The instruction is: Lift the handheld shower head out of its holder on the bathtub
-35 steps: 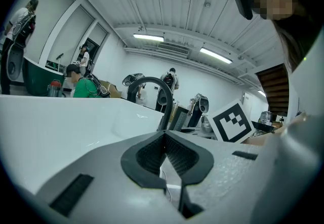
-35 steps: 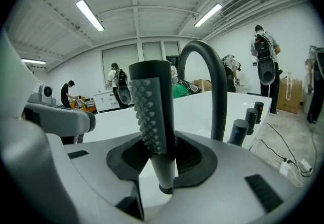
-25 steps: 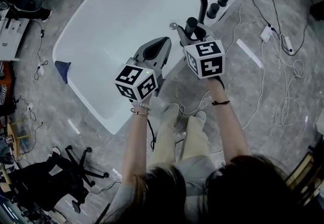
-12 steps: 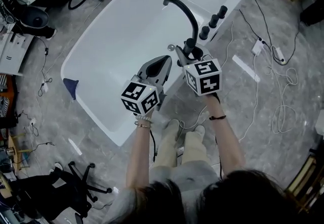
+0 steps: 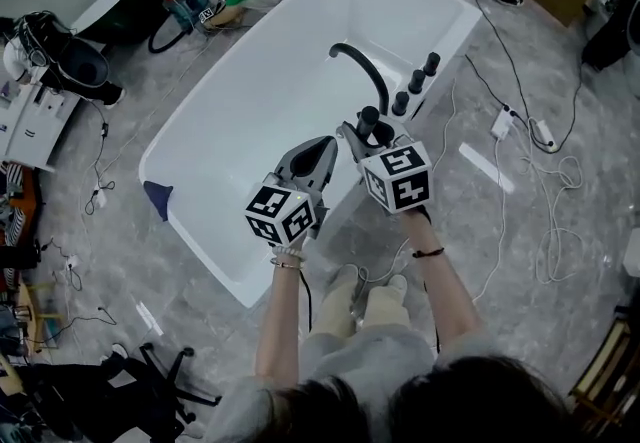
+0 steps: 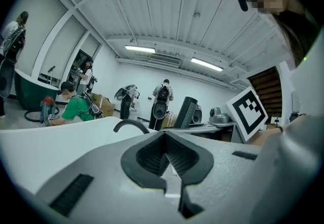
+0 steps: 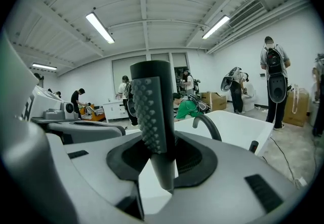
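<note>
Shower head (image 7: 152, 112), blk, studded face, upright

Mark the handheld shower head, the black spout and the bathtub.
handheld shower head (image 7: 152, 112): right gripper view, nubbed spray face.
black spout (image 5: 366, 66): head view, upper curve.
bathtub (image 5: 255, 126): head view, bare inner floor.

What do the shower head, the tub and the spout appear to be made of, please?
Shower head: matte black, likely plastic or coated metal, with rows of rubbery-looking nubs on its face.
Tub: glossy white, probably acrylic or enamel, judging by its smooth, even surface.
Spout: matte black, probably coated metal; no bright glints.
</note>
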The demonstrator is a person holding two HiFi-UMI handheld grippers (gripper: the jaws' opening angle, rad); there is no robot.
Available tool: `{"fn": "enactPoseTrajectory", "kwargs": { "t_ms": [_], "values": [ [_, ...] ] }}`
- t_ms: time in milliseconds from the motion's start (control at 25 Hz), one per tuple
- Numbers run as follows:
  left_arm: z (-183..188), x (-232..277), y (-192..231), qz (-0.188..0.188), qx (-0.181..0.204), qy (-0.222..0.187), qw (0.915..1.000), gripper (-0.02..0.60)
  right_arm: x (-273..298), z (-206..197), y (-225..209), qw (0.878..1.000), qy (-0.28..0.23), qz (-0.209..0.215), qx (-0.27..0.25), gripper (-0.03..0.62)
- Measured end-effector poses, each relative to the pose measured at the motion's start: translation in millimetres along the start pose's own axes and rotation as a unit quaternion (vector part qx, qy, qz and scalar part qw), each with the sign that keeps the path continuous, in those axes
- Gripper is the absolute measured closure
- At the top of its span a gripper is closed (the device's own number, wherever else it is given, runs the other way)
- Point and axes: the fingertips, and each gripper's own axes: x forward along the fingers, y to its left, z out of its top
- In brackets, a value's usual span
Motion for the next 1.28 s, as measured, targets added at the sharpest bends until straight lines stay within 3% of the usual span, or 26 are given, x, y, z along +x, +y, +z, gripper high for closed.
{"fn": "enactPoseTrajectory", "kwargs": {
  "t_ms": [560,1280],
  "values": [
    [61,-44,-8,0.018,0.011,-0.048,0.9986,0.575,-26,53,50,0.999,-0.030,0.033,-0.011,0.474],
    [111,-103,-30,0.024,0.041,-0.092,0.9946,0.575,-59,90,102,0.996,-0.057,0.064,-0.012,0.474]
  ]
}}
